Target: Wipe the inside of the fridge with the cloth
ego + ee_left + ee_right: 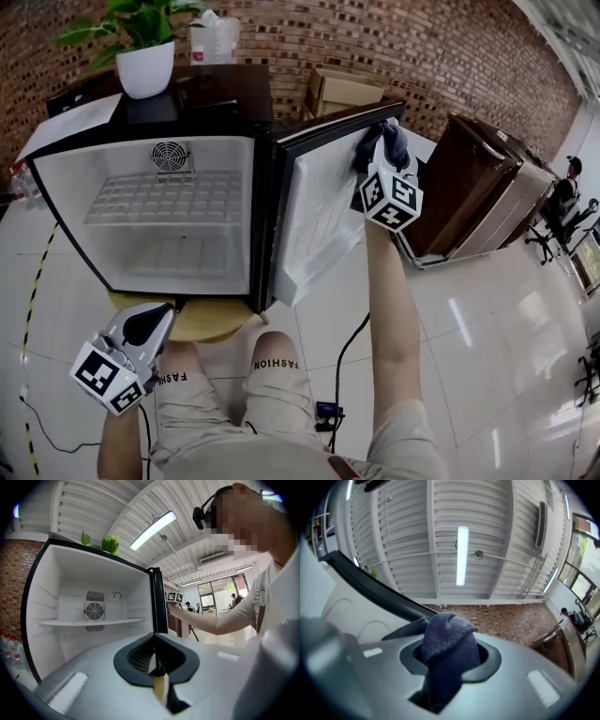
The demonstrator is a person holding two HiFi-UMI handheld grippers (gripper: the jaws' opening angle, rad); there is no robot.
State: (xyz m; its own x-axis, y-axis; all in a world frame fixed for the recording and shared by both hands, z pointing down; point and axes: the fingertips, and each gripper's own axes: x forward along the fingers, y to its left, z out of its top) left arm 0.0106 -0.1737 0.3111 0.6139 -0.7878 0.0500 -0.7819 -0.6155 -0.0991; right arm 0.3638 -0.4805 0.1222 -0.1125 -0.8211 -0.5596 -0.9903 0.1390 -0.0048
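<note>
- Right claw is up at the top of the open door, arm stretched out long behind it.
- It's clamped hard on the cloth. In the right gripper view the dark blue wad bulges out between the jaws and fills the gap.
- One fold of cloth trails off to that claw's left, toward the door's dark rim.
- From the head view the cloth sits against the door's top edge, and the white inner face runs down below the claw.
- The marker cube rides just behind the jaws, between cloth and forearm.
- To the right of the right claw, well apart, a brown cabinet lies on the floor.
- Left claw hangs low, out in front of the fridge, far from the right one.
- Its jaws are pressed together with nothing between them, plain as day in the left gripper view.
- Straight ahead of the left claw the fridge stands open and white inside. A shelf runs across it and a fan sits on the back wall.
- Ahead and right of it stands the door's black edge, and just beyond that the right claw's cube shows.
- Just beside the left claw, a round wooden top peeks out beneath the fridge.
- Far beyond it, on the fridge's roof, there's a white plant pot.
</note>
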